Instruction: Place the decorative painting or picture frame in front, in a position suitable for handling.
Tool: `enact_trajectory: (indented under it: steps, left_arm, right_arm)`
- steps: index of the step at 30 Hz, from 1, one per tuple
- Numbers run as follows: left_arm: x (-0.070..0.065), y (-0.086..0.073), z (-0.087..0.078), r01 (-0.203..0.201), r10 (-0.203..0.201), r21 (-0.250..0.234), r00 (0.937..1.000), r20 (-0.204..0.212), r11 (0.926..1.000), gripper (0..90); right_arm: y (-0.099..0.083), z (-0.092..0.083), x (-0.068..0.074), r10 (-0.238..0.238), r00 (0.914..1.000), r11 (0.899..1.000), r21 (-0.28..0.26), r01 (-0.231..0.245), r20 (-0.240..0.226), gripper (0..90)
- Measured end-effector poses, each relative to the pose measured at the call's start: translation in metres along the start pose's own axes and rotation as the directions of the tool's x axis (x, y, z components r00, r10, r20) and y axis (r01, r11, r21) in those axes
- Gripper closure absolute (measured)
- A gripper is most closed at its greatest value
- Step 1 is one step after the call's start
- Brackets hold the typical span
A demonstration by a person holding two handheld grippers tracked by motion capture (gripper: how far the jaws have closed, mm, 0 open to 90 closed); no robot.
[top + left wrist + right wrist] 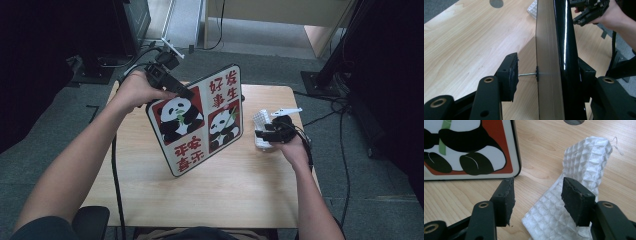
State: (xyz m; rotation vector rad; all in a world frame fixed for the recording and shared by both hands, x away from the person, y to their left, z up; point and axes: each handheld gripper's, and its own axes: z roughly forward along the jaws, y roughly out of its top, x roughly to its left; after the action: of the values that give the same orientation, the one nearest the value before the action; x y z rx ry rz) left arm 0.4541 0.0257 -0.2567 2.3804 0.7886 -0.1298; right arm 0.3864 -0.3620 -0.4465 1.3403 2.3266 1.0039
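Note:
A panda picture board point(200, 120) with red Chinese characters stands tilted on its lower edge on the wooden table point(225, 200). My left gripper point(182, 92) is at its upper left corner. In the left gripper view the board's edge point(547, 37) runs between the jaws of the left gripper point(547, 67). The left pad point(511, 75) stands clear of the board's back, where a thin metal pin sticks out; the jaws are open. My right gripper point(262, 134) hovers open over a white waffle cloth point(261, 120). The cloth point(586, 157) lies crumpled under the right gripper point(537, 192), beside the board's corner point(474, 145).
A round cable hole point(496, 3) is set into the far part of the table. Black stands point(325, 75) and cables lie on the grey floor around the table. A dark chair part point(92, 222) sits at the near left edge.

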Motion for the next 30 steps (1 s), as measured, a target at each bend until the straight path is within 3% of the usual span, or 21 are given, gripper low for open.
enact_trajectory:
  steps: [9, 14, 20, 25, 28, 30]
  left_arm:
    - [-0.002, -0.005, -0.010, -0.002, 0.003, -0.059, 0.9998, 0.019, 0.9983, 42.7]
    - [-0.005, -0.009, -0.016, -0.015, 0.015, -0.069, 0.9998, 0.011, 0.9975, 41.2]
    - [-0.005, -0.019, -0.027, -0.018, 0.020, -0.107, 0.9997, 0.017, 0.9941, 39.3]
    - [-0.006, -0.030, -0.036, -0.012, 0.014, -0.137, 0.9999, 0.009, 0.9905, 39.5]
    - [-0.007, -0.037, -0.041, -0.018, 0.018, -0.148, 0.9998, 0.002, 0.9889, 39.2]
    - [-0.007, -0.042, -0.042, -0.019, 0.019, -0.160, 0.9998, 0.004, 0.9869, 39.3]
  right_arm:
    - [0.005, 0.002, -0.007, 0.013, 0.9999, 1.000, -0.013, -0.013, 0.002, 44.4]
    - [0.008, 0.004, -0.011, 0.011, 0.9998, 1.000, -0.017, -0.010, 0.015, 44.8]
    - [0.010, 0.002, -0.021, 0.065, 0.9976, 0.998, -0.027, -0.064, 0.023, 45.2]
    - [0.012, -0.001, -0.029, 0.077, 0.9957, 0.996, -0.053, -0.074, 0.051, 46.8]
    - [0.011, 0.002, -0.034, 0.090, 0.9913, 0.995, -0.048, -0.086, 0.096, 49.4]
    - [0.011, 0.005, -0.037, 0.099, 0.9905, 0.994, -0.047, -0.095, 0.095, 50.3]
